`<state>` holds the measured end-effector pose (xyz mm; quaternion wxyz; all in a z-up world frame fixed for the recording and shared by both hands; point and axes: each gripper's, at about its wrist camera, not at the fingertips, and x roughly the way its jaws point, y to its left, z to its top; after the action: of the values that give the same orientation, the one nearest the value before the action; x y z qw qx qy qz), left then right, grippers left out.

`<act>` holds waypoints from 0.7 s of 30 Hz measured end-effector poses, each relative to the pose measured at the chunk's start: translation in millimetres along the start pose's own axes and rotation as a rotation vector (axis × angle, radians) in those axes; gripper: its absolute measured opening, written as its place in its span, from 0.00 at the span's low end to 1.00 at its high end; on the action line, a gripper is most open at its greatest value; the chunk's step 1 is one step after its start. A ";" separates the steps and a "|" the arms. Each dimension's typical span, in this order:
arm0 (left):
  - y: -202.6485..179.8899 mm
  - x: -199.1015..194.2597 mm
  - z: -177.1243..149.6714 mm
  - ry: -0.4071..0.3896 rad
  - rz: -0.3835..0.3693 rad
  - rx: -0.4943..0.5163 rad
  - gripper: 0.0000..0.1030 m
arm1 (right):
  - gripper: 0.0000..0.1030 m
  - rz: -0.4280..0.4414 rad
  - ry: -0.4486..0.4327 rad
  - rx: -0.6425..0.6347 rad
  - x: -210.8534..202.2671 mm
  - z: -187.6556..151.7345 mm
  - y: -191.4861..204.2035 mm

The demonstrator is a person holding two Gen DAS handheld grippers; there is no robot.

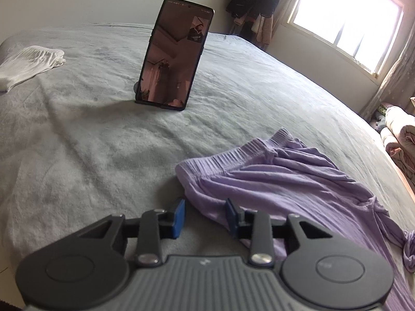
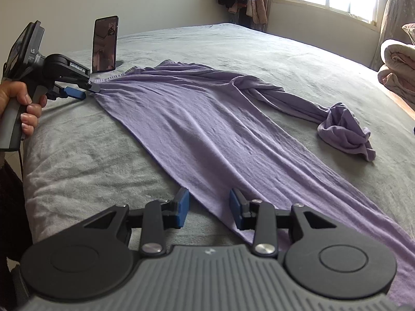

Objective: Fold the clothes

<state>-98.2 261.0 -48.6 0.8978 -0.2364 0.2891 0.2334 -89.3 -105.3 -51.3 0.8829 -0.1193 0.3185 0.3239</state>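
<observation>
Lilac trousers (image 2: 207, 129) lie stretched along the grey bed (image 2: 77, 155). Left gripper (image 1: 205, 216) open wide at the waistband edge; right gripper (image 2: 209, 208) open wide straddling the leg's near edge

Blown-out window (image 1: 345, 13) daylight, soft shadows, fisheye-curved edges

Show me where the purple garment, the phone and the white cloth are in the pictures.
purple garment (image 2: 207, 129): right wrist view, middle of the spread fabric.
phone (image 1: 172, 57): left wrist view, centre of its dark screen.
white cloth (image 1: 28, 63): left wrist view, middle of the folded pile.
</observation>
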 end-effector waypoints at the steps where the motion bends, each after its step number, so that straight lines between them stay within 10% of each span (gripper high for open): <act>1: 2.6 0.8 1.5 0.000 0.004 -0.013 0.05 | 0.13 0.003 0.006 -0.001 0.4 1.2 -0.1; 21: 20.6 -7.3 6.0 0.020 0.092 -0.018 0.01 | 0.03 0.130 0.096 -0.011 -11.4 2.1 9.2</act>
<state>-112.5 278.3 -45.6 0.8810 -0.2332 0.3063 0.2748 -100.9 -103.1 -42.4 0.8430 -0.1186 0.3658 0.3762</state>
